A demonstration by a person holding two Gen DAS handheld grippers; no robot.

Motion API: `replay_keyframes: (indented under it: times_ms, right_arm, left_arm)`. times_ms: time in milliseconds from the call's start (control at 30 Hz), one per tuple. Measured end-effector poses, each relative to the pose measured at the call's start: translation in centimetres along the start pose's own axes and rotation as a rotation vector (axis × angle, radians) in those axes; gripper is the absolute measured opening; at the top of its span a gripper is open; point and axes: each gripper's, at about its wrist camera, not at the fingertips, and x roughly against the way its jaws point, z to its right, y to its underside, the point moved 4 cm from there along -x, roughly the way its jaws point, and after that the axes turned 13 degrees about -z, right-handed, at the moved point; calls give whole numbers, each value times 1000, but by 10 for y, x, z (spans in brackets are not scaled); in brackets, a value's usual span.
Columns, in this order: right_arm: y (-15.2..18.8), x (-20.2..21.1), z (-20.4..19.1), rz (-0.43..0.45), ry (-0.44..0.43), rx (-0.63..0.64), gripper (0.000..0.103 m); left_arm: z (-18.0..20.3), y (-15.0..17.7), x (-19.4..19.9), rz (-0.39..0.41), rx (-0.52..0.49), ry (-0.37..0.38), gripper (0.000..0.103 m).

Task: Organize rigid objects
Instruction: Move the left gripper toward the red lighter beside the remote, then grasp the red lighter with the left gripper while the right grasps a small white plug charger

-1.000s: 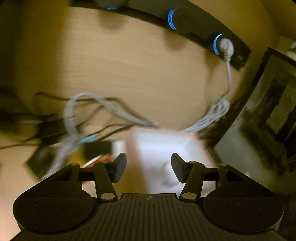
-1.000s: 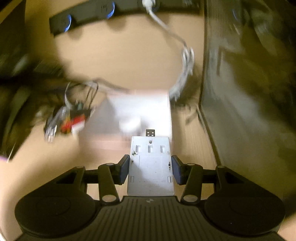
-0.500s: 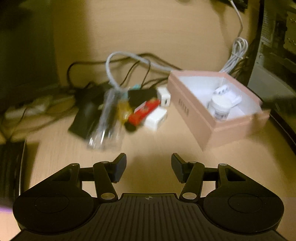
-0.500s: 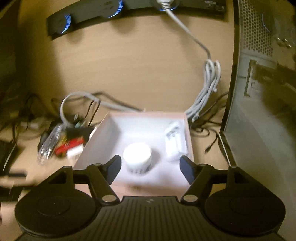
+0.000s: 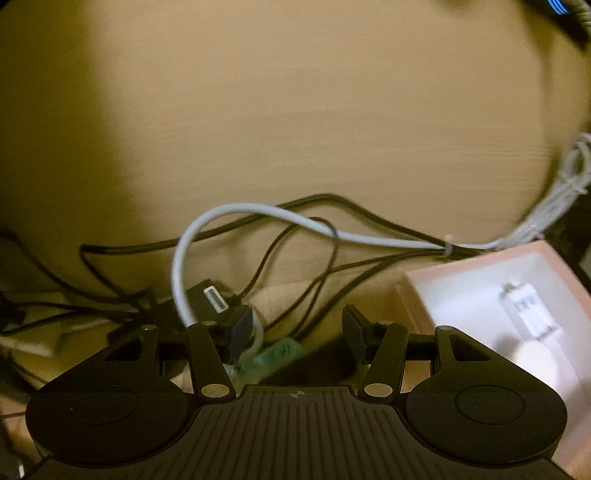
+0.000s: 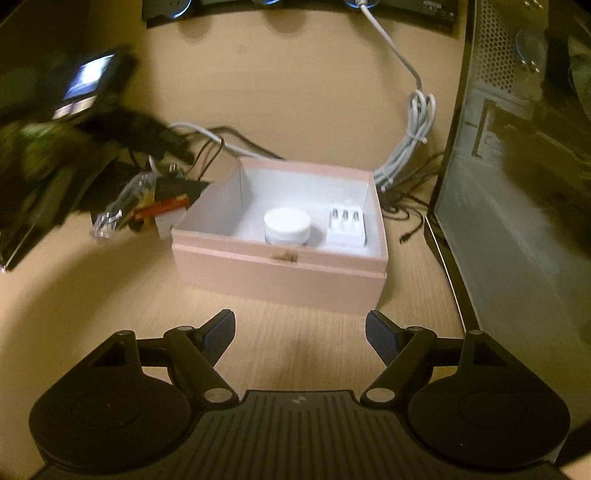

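Note:
In the right wrist view a pink box (image 6: 280,273) stands mid-table, holding a white round jar (image 6: 287,225) and a white adapter (image 6: 347,225). My right gripper (image 6: 300,332) hovers in front of the box, its jaws opening with nothing between them. Left of the box lies a pile: a clear plug (image 6: 110,214), a red stick (image 6: 162,208) and a white block (image 6: 166,227). My left gripper (image 5: 297,336) is open, low over that pile, with a green piece (image 5: 273,354) below and between its fingers, unpressed. A USB plug (image 5: 216,299) and a grey cable (image 5: 258,214) lie just beyond.
A computer case (image 6: 517,184) walls off the right side. A black strip with blue-lit rings (image 6: 258,5) runs along the back. A bundled white cable (image 6: 417,129) and thin black cables (image 5: 147,247) trail behind the box. The blurred left gripper (image 6: 92,110) shows at upper left.
My right gripper let go of the white adapter into the box, opened and drew back. My left gripper swung left from the box and dropped close over the cable pile.

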Motion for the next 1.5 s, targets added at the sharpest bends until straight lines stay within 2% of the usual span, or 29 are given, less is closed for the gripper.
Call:
replay_keyframes:
  times_ms: [33,100,133,167,233,300,367,567,733,900,1033,1133,1267,1400,1467,1500]
  right_arm:
    - [3,1,0,-8,5,1,78]
    - [8,3,1,-18,15,-1,78]
    - [10,3,3,-23,20,-6,78]
    - [11,4,4,-29,24,-12,78]
    - [12,4,7,-38,27,-24,78]
    - [11,4,8,-41,28,-33,78]
    - [10,2,8,-45,24,-35,78]
    - [3,-6,-5,-55,-14,-11,78]
    - [-1,-10,-26,-62,-67,41,78]
    - [-9,-11,-48,-47,-107,96,78]
    - [-22,-14,-66,-28,-132,146,78]
    - [-43,-16,-79,-8,-160,188,78]
    - [-87,-24,-97,9,-190,223,78]
    - [-140,-52,-114,-14,-136,258,74]
    - [-162,-76,-129,-42,-57,311,61]
    - [-170,-92,-143,-72,-6,370,61]
  left_arm:
    - [-1,-2,-8,-13,3,-5,58]
    - [-1,-3,-21,-40,-7,-11,49]
    - [0,-1,-26,-57,-13,-8,33]
    - [1,3,-28,-63,-18,-13,27]
    - [1,11,-30,-70,-41,-26,26]
    - [-2,20,-26,-69,-43,26,24]
    - [-1,28,-20,-74,-64,29,20]
    - [-6,74,6,-69,-120,64,16]
    - [-19,116,26,-82,-116,87,16]
    - [-42,156,50,-122,-13,98,19]
    - [-62,174,75,-77,115,103,19]
    - [-74,189,97,-35,206,120,19]
    - [-79,202,118,-6,248,120,19]
    - [-80,210,131,27,287,143,19]
    - [-82,213,134,39,308,171,19]
    - [-82,214,135,42,315,183,19]
